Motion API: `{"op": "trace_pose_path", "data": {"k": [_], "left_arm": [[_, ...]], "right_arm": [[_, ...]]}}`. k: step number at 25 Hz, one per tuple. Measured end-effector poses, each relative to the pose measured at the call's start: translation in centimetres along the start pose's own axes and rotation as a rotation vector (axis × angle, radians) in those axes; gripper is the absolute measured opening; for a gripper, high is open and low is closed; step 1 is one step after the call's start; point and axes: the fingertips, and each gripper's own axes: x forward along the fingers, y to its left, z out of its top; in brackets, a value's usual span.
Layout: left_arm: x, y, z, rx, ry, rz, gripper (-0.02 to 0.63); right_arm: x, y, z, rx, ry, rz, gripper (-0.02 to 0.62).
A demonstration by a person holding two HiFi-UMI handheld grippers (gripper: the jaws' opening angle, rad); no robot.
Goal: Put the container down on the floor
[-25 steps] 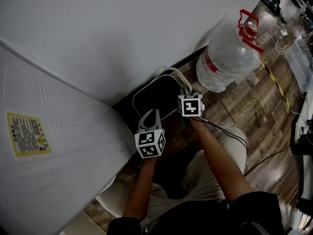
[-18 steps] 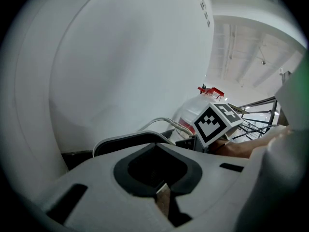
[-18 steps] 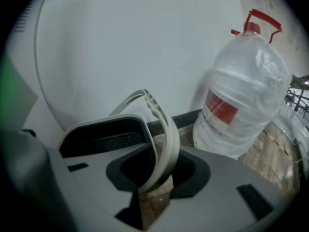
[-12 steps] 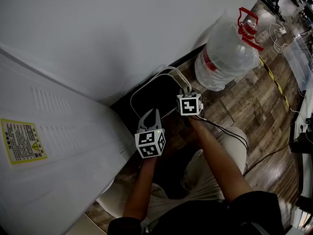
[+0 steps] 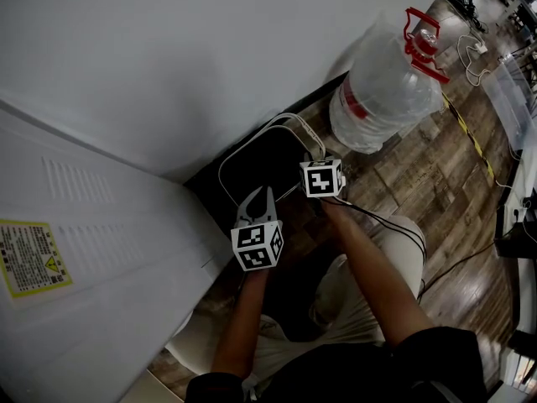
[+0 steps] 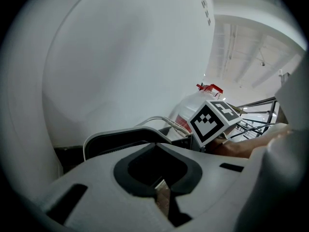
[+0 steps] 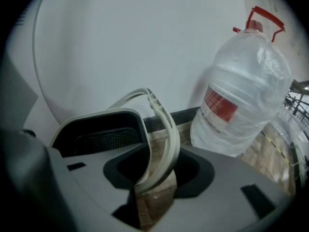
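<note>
A dark container with a pale rim (image 5: 228,163) stands on the wood floor against the wall, its thin pale bail handle (image 5: 295,125) raised. In the right gripper view the handle (image 7: 167,129) runs down through the gap of my right gripper (image 7: 154,180). Its jaws have just been opening and stand apart around the band without squeezing it. From the head view that gripper (image 5: 317,159) sits at the container's right rim. My left gripper (image 5: 265,193) hovers at the near rim, jaws shut on nothing. The left gripper view shows the container's rim (image 6: 120,135) just ahead of it.
A large clear water bottle (image 5: 386,91) with a red handle stands right of the container. A big white appliance (image 5: 92,250) with a yellow label fills the left. Cables trail over the floor (image 5: 453,183) on the right. The person's legs are below the grippers.
The head view has drifted slightly, sliding the yellow label left. Both grippers hold their places at the container.
</note>
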Motion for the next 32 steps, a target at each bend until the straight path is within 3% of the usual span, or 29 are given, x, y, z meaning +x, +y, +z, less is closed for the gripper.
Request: {"op": "trace_pose_path", "data": {"k": [11,32], "left_arm": [[1.3,-1.3,-0.3,0.022,0.022,-0.038,0.015],[2.2,-2.5,-1.1,0.023,0.038,-0.069,0.015]], "right_arm": [[0.0,-0.7,-0.6,0.062,-0.006,0.002,0.179],[0.0,-0.8,-0.8,0.083,-0.017,0.004,0.198]]}}
